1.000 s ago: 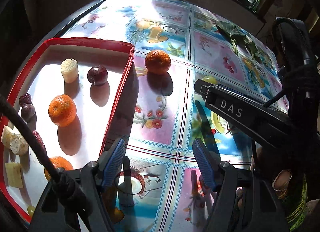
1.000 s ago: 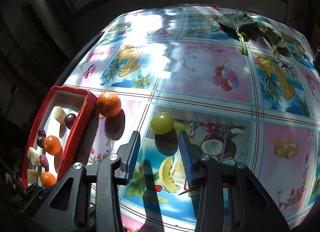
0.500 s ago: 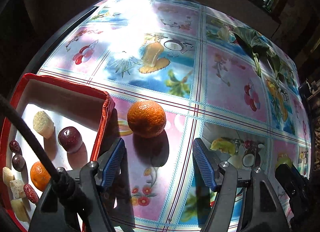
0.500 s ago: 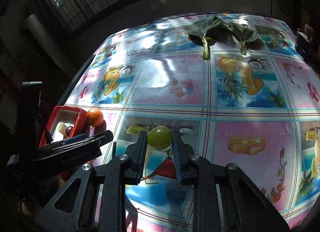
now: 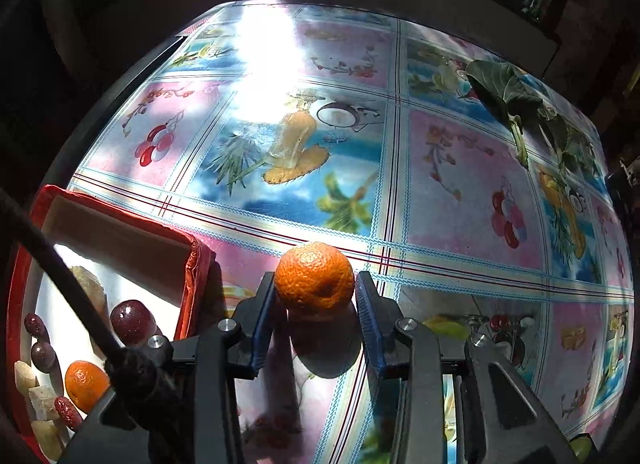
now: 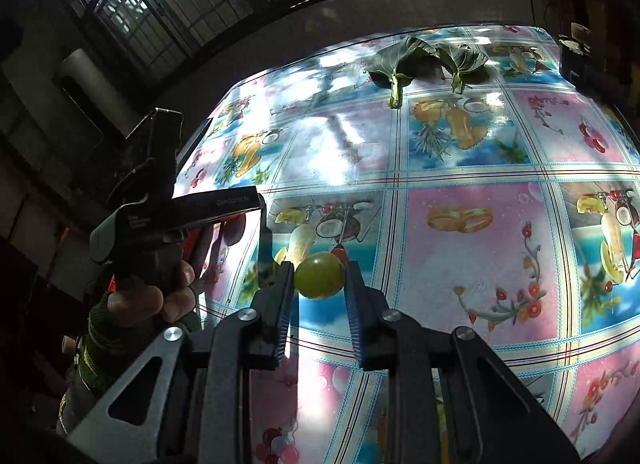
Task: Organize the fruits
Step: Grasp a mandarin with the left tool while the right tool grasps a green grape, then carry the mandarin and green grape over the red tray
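I had my left gripper (image 5: 315, 296) closing its jaws around the tangerine (image 5: 314, 276) beside the red tray (image 5: 196, 264) on the counter (image 5: 460, 191), while my right gripper (image 6: 319, 284) clamped the green grape (image 6: 319, 275), both probably bound for that tray.

- I count two oranges: one (image 5: 315, 278) just outside the tray at its 3 o'clock, one (image 5: 85, 384) inside.
- One green grape (image 6: 319, 275).
- One red tray (image 5: 196, 276).
- One large dark plum (image 5: 132, 322) in the tray.
- Three small dark red fruits by my count: (image 5: 34, 324), (image 5: 43, 356), (image 5: 68, 412).
- Two green leaves (image 6: 400, 59), at the table's 12 o'clock.
- Pale chunks (image 5: 40, 400) in the tray: partly hidden, so I cannot count them.
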Action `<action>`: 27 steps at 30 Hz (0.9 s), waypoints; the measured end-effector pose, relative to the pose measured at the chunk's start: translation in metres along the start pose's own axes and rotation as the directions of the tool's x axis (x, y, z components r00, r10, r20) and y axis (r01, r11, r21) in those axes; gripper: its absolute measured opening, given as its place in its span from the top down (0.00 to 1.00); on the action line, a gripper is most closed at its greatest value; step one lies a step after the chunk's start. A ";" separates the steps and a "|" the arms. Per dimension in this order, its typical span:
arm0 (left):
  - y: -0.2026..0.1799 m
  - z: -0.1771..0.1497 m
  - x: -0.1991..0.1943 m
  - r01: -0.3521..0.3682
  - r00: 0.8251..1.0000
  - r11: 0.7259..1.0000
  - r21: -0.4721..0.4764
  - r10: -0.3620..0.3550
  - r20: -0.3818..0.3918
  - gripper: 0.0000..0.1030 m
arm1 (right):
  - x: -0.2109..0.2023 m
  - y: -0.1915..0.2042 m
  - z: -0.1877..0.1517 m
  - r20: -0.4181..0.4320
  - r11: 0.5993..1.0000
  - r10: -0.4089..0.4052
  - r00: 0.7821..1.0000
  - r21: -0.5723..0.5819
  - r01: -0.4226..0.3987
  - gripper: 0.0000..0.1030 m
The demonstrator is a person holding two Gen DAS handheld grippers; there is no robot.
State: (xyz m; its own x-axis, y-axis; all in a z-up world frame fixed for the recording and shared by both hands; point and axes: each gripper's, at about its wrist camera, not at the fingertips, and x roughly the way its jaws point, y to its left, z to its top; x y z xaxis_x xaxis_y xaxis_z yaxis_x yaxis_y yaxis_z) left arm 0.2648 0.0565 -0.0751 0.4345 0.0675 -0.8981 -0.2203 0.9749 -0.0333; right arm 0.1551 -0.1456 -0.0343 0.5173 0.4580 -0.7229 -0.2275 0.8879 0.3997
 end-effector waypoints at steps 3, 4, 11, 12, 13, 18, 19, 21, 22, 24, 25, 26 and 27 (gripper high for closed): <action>-0.001 -0.004 -0.002 0.007 1.000 1.000 0.011 -0.007 -0.010 0.66 | -0.007 0.000 -0.008 0.000 1.000 0.001 1.000 0.013 -0.001 0.74; 0.000 -0.008 -0.005 0.017 1.000 1.000 0.012 -0.017 -0.016 0.66 | -0.010 -0.001 -0.010 0.001 1.000 -0.001 1.000 0.016 0.001 0.74; -0.001 -0.052 -0.040 0.064 0.998 0.997 0.051 -0.064 -0.005 0.66 | -0.036 -0.006 -0.027 0.024 0.999 -0.012 1.000 0.038 0.012 0.74; -0.002 -0.059 -0.048 0.070 0.998 0.996 0.057 -0.070 0.003 0.66 | -0.039 -0.007 -0.030 0.028 0.999 -0.014 1.000 0.041 0.013 0.74; -0.004 -0.067 -0.057 0.074 0.997 0.995 0.066 -0.075 0.015 0.66 | -0.041 -0.007 -0.032 0.031 0.999 -0.019 0.999 0.041 0.018 0.74; -0.016 -0.102 -0.091 0.091 0.994 0.989 0.114 -0.097 0.045 0.66 | -0.048 -0.006 -0.045 0.031 0.998 -0.027 0.999 0.050 0.026 0.74; -0.018 -0.108 -0.096 0.088 0.994 0.988 0.123 -0.095 0.052 0.66 | -0.049 -0.005 -0.047 0.032 0.999 -0.024 0.999 0.050 0.023 0.74; -0.019 -0.118 -0.107 0.080 0.994 0.987 0.137 -0.089 0.068 0.66 | -0.053 -0.003 -0.051 0.040 0.999 -0.026 0.999 0.046 0.024 0.74; -0.018 -0.123 -0.112 0.081 0.993 0.987 0.137 -0.091 0.073 0.66 | -0.055 -0.002 -0.053 0.043 0.999 -0.026 0.999 0.045 0.024 0.74; -0.014 -0.130 -0.120 0.069 0.993 0.988 0.135 -0.081 0.087 0.66 | -0.058 0.001 -0.056 0.047 0.999 -0.026 0.999 0.041 0.024 0.74; -0.012 -0.135 -0.125 0.055 0.993 0.989 0.137 -0.069 0.099 0.66 | -0.059 0.003 -0.058 0.046 0.999 -0.027 0.999 0.036 0.025 0.74; -0.010 -0.138 -0.129 0.042 0.992 0.990 0.138 -0.057 0.109 0.66 | -0.059 0.005 -0.059 0.045 0.999 -0.026 0.999 0.031 0.024 0.74; -0.008 -0.142 -0.132 0.024 0.992 0.990 0.140 -0.041 0.122 0.66 | -0.059 0.008 -0.062 0.044 0.999 -0.023 0.999 0.028 0.022 0.74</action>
State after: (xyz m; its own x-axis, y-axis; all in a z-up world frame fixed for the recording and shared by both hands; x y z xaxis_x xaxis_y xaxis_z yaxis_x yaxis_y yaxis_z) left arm 0.0848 0.0096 -0.0182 0.5466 0.0527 -0.8357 -0.0856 0.9963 0.0069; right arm 0.0719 -0.1632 -0.0231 0.5583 0.4348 -0.7066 -0.1932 0.8964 0.3990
